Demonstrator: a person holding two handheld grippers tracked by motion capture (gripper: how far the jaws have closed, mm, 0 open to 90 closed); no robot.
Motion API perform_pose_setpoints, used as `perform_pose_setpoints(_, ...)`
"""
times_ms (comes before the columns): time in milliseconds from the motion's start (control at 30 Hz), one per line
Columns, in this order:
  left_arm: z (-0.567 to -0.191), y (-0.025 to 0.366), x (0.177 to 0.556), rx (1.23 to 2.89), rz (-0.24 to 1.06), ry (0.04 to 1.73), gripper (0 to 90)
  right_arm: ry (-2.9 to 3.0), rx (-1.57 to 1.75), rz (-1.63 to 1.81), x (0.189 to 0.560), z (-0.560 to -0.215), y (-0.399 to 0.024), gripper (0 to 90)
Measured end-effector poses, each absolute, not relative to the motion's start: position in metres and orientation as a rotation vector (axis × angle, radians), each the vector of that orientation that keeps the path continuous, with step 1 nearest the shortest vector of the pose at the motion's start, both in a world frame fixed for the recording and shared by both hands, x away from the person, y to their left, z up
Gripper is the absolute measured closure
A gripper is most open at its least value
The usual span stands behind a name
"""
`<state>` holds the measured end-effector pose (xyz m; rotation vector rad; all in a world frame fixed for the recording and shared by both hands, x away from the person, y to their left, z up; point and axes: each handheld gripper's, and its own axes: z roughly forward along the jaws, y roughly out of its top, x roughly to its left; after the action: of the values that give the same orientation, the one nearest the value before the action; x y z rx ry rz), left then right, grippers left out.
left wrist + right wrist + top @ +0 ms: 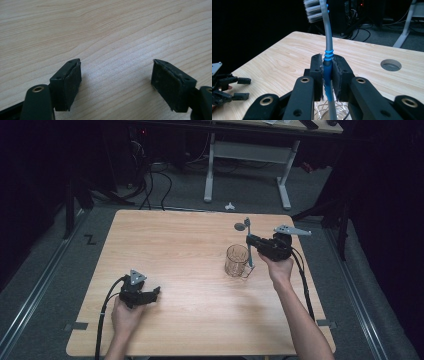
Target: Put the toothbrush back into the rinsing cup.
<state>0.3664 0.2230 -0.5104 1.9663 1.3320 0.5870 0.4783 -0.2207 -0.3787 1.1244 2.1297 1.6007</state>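
Blue toothbrush [327,67] is pinched in the right gripper [253,241], at 12 o'clock above the glass mug [237,261]; next, lower it in. Left gripper [116,82] rests spread.

Both forearms are bare, and each black gripper [156,293] [248,240] carries a grey three-cornered plate, brass-ringed pivot screws, worn dark rubber pads [71,82] and a trailing black cable [102,312].
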Motion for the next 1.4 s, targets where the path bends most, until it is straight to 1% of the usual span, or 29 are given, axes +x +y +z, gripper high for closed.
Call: perform_pose_setpoints(1400,-0.510,0.223,0.366,1.967,0.586,1.331,24.7,2.173,1.128,1.520,0.467,-0.374,-0.231,79.4)
